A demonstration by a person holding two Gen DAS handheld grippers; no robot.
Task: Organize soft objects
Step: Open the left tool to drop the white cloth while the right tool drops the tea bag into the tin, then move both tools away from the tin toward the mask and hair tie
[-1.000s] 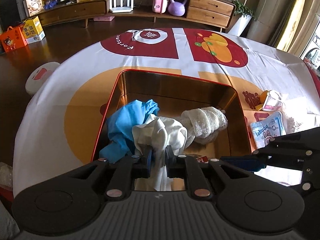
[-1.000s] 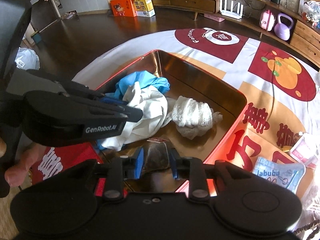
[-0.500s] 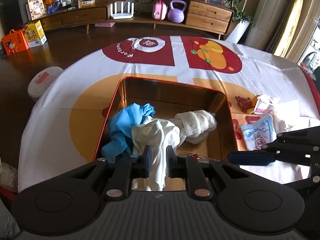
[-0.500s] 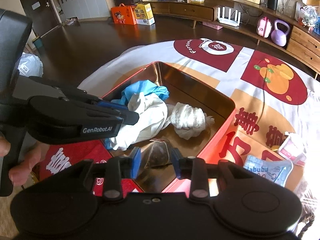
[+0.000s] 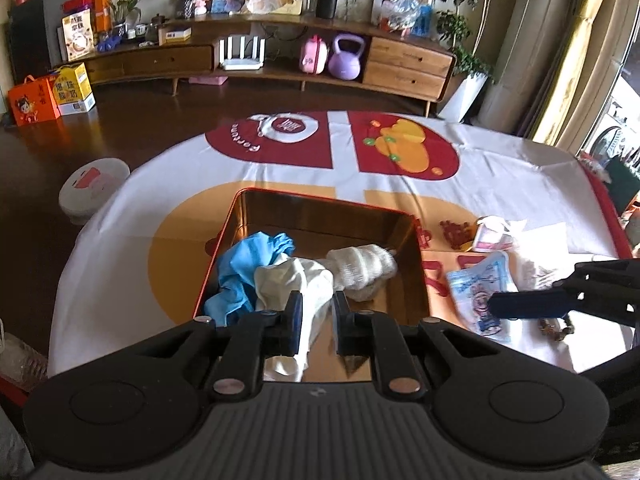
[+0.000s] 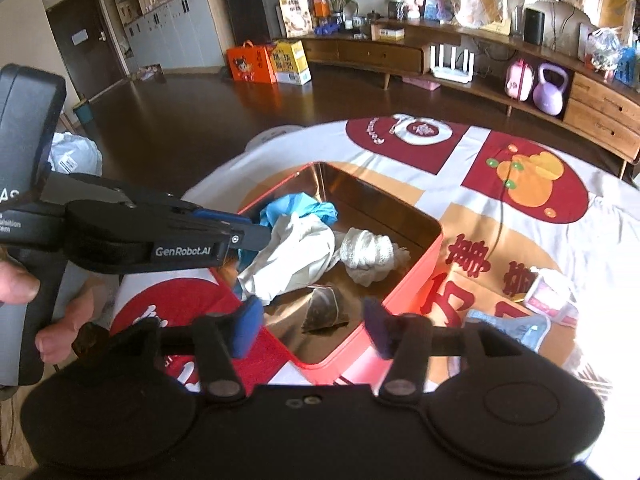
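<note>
Tea bag (image 6: 325, 309) lies loose in the red tin (image 6: 412, 276) at twelve o'clock of the right gripper (image 6: 314, 330), now spread open after pinching it, while the left gripper (image 5: 314, 322) has parted, perhaps brushing the white cloth (image 5: 296, 284).

3 cloths (image 5: 294, 280) and sachet (image 6: 325, 309) in tin (image 5: 416, 276); packet (image 5: 482, 294) right.

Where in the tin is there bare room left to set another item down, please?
Bare floor runs along the tin's far wall, beyond the glove and roll. A smaller patch lies between the teabag and the right wall. The left side, glove and cloth, is crowded.
</note>
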